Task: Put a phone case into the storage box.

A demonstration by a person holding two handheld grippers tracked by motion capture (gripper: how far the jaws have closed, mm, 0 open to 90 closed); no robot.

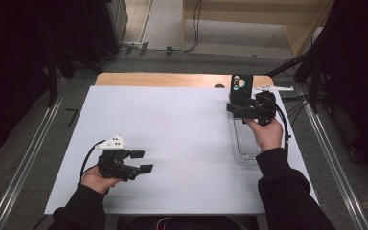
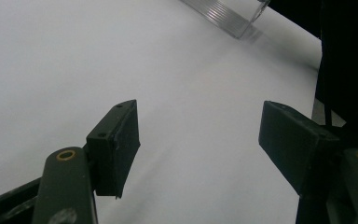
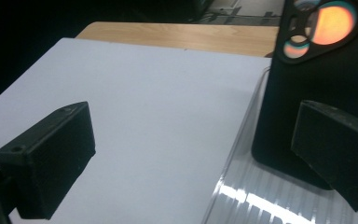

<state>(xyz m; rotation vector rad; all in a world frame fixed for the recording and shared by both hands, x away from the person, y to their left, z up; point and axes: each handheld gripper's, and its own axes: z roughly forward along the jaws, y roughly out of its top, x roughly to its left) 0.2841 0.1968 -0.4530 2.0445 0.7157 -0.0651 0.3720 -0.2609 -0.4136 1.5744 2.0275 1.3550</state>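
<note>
Two tongs (image 1: 141, 161) (image 1: 233, 109), one black stand (image 1: 241, 88)

Both grippers (image 1: 140, 161) (image 1: 234, 108) apparently agape.

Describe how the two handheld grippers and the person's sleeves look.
Both the left gripper and the right gripper are black with two blocky rectangular jaws. The left carries a light grey three-cornered plate and a black cable. The person wears black sleeves.

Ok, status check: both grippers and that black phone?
Left gripper open, empty, low over white board. Right gripper open beside black phone, not gripping. Phone upright at far end of clear tray. Nothing in the way.
</note>
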